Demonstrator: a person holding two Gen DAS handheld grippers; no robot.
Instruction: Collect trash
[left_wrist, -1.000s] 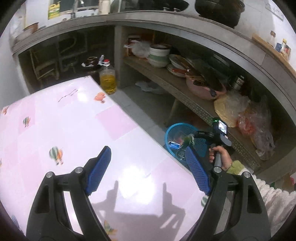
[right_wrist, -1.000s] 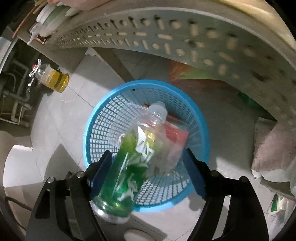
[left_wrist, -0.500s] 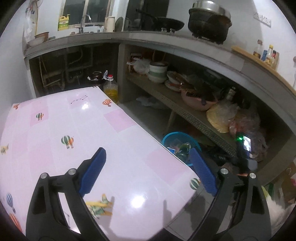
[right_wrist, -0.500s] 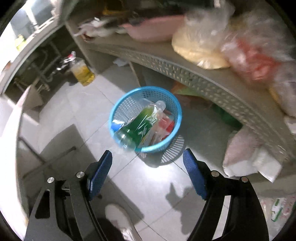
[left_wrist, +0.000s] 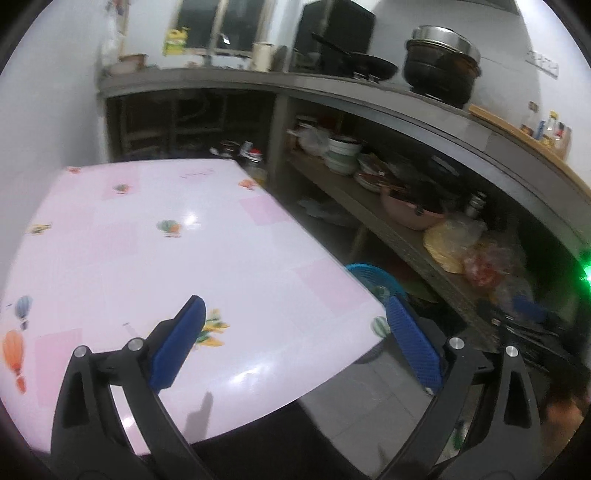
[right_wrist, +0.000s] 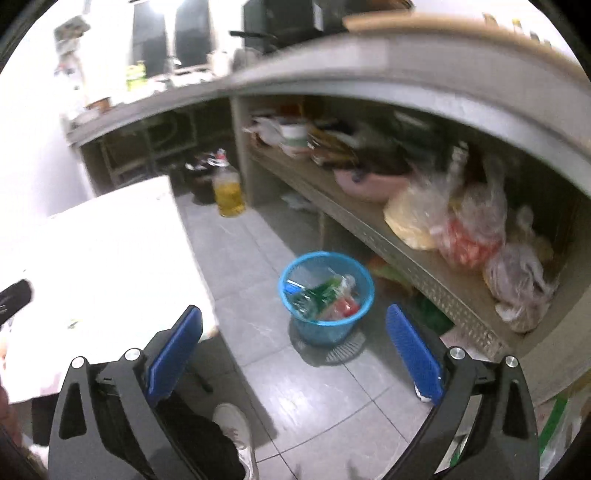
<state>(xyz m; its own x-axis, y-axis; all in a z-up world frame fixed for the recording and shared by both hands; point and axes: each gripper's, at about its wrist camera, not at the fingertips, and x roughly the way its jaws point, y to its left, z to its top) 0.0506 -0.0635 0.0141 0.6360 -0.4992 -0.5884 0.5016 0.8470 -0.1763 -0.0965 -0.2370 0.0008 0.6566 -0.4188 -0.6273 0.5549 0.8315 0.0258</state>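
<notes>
The pink surface (left_wrist: 155, 258), printed with small balloons, fills the left of the left wrist view and lies bare. A second ago only its near part showed, with the person's hand and the other tool over the basket beyond its edge; now the far corners are in sight and the view reaches the counter (left_wrist: 332, 92) with its black pot (left_wrist: 439, 70). The left gripper (left_wrist: 291, 332) hangs above the near edge, its jaws spread wide with nothing between them, having just been opening further.

To the right, past the surface's edge, a sliver of the blue basket (left_wrist: 369, 277) shows on the floor, beside the low shelf (left_wrist: 388, 229) of bowls and bags.

In the right wrist view the right gripper (right_wrist: 293, 339) is high over the tiled floor (right_wrist: 314, 387), its jaws spread and empty; they have just been opening. A second ago the green bottle (right_wrist: 321, 291) stood between these jaws right over the basket. Now it lies inside the blue basket with other trash, well below and ahead of the gripper. The oil jug (right_wrist: 229, 188) stands on the floor farther back. A white shoe (right_wrist: 236, 432) shows at the bottom.
</notes>
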